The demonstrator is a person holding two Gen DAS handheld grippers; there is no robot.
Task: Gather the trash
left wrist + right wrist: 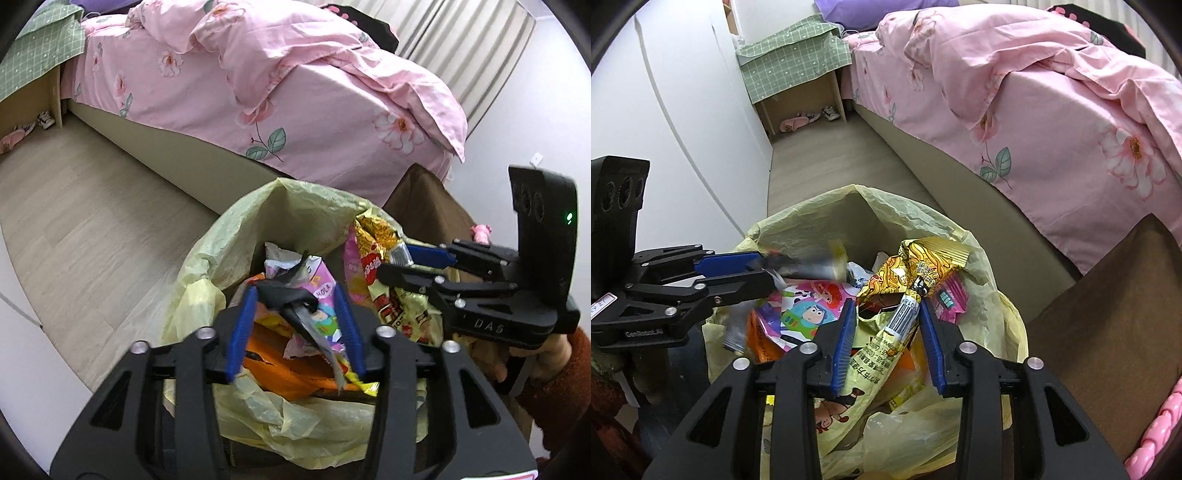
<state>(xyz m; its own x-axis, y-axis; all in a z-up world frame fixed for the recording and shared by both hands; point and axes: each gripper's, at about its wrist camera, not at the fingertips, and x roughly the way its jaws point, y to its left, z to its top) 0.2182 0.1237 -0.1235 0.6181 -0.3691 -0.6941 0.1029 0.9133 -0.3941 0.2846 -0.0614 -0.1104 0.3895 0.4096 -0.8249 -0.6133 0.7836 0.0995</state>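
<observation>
A bin lined with a yellow bag (295,195) (857,199) stands on the floor, filled with colourful snack wrappers. In the left wrist view my left gripper (295,291) hangs over it, jaws apart. A dark silvery wrapper (306,328) lies loose between the pads, touching neither. In the right wrist view my right gripper (886,302) is also over the bin with its jaws apart. A yellow printed wrapper (901,325) sits between them, unpressed. Each gripper shows in the other's view: the right gripper (395,264) and the left gripper (768,271), which has a blurred wrapper (812,266) at its tips.
A bed with a pink floral cover (295,92) (1052,110) runs beside the bin. A brown cushion-like thing (1108,314) is close on the right. A bedside shelf under a green cloth (798,59) holds slippers. Wooden floor (92,229) lies to the left. A sleeved hand (546,373) holds the right gripper.
</observation>
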